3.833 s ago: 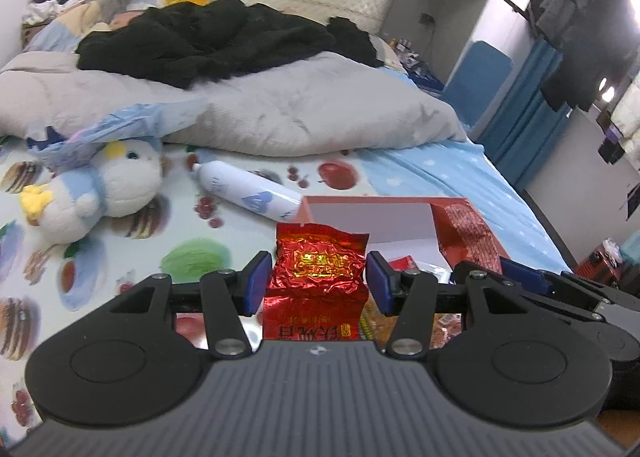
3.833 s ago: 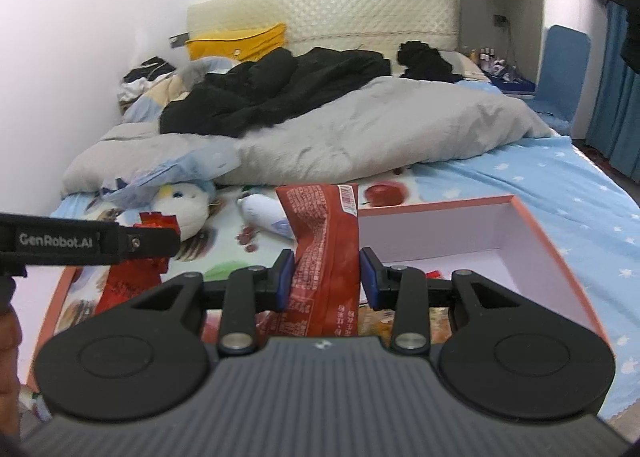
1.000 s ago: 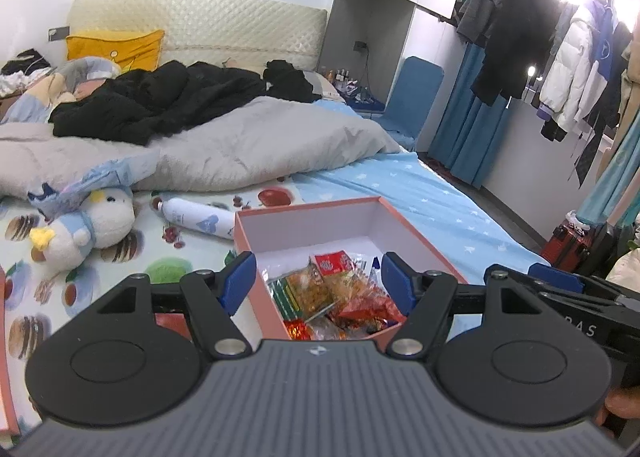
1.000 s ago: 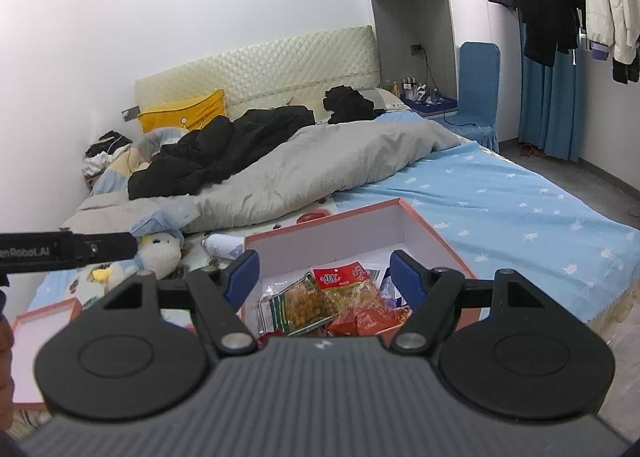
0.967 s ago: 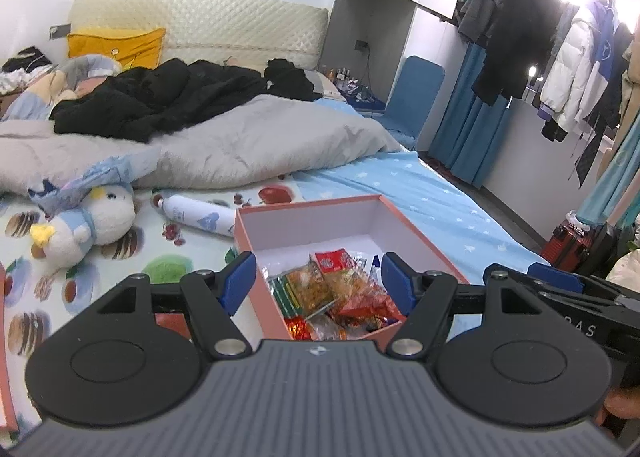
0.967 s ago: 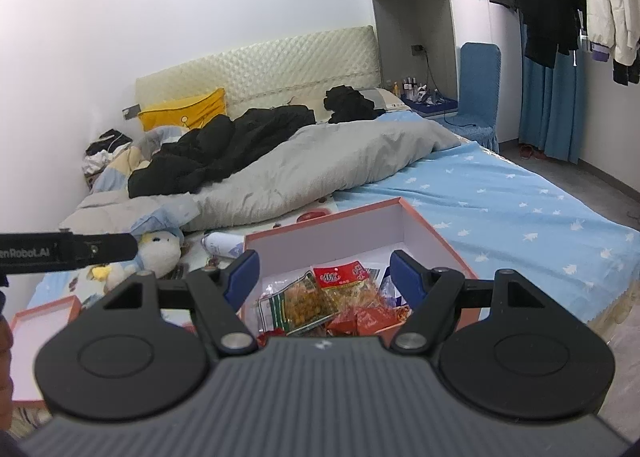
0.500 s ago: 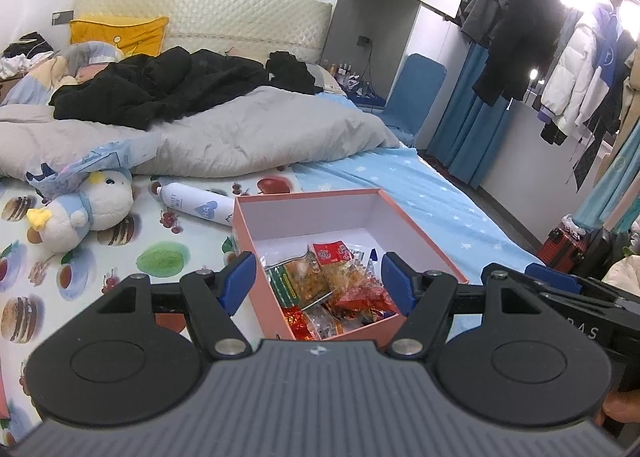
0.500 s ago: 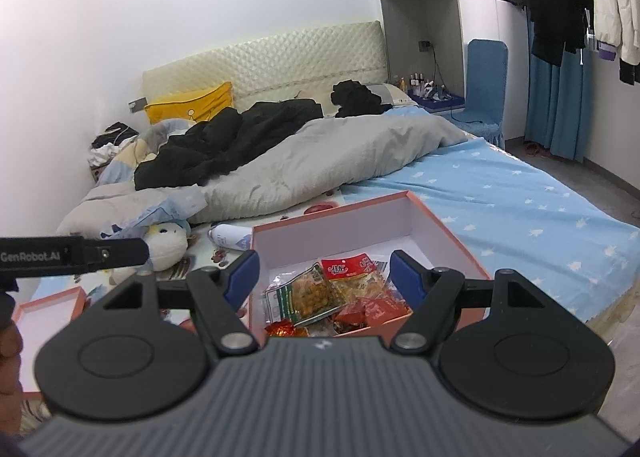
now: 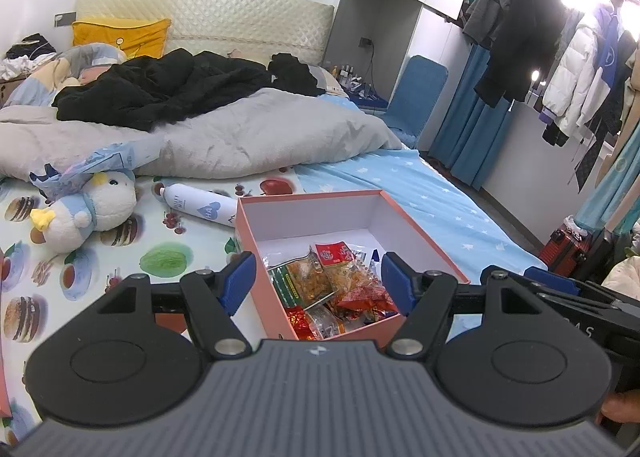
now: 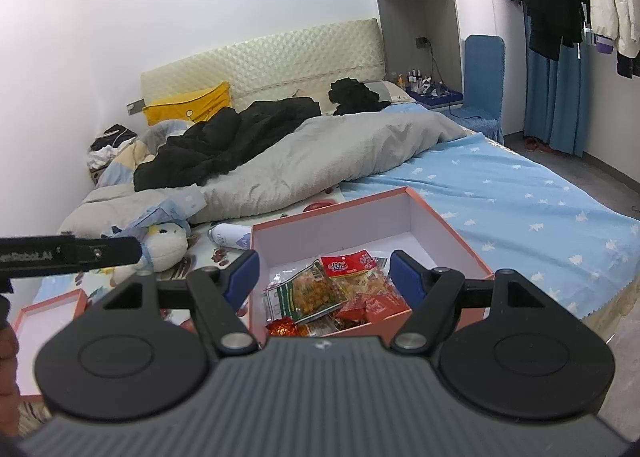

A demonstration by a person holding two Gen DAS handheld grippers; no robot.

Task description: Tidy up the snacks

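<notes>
From your left wrist, your left gripper [image 9: 316, 279] hangs with jaws spread and empty above the snacks [image 9: 332, 281] in the pink box [image 9: 420, 233] on the bed [image 9: 420, 185], and from your right wrist, your right gripper [image 10: 324, 277] gapes empty over it too.

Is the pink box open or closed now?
Open: the box has no lid on, and the snack packets inside show.

The open pink cardboard box [image 9: 420, 233] is clear from above. A white spray bottle [image 9: 200, 207] and a plush duck toy [image 9: 92, 213] crowd its left side; its far half lies bare.
</notes>
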